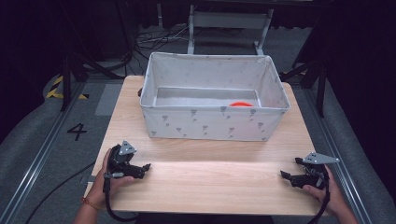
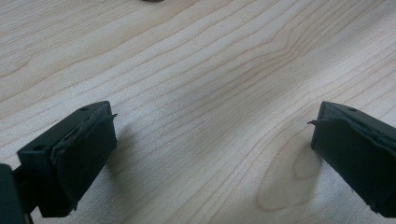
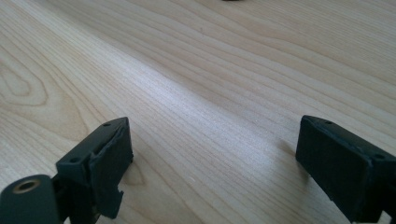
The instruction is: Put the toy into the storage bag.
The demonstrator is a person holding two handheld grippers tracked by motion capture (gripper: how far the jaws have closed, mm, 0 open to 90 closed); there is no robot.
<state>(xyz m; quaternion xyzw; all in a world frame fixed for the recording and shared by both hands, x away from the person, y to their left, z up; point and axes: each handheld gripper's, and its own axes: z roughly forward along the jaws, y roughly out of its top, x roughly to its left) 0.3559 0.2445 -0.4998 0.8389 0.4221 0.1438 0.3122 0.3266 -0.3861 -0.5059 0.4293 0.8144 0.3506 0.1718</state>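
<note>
Both tongs rest low over the bare near part of the wooden worktop (image 1: 210, 179), the left tongs (image 1: 145, 166) and the right tongs (image 1: 285, 175) pointing inward at each other with jaws spread and nothing between them, a posture that suggests neutral parking well apart from the load. The fabric box (image 1: 212, 122) stands at the far middle of the worktop, open side up so it can be reached from above. An orange ring (image 1: 241, 104) lies on its floor near the right wall.
</note>
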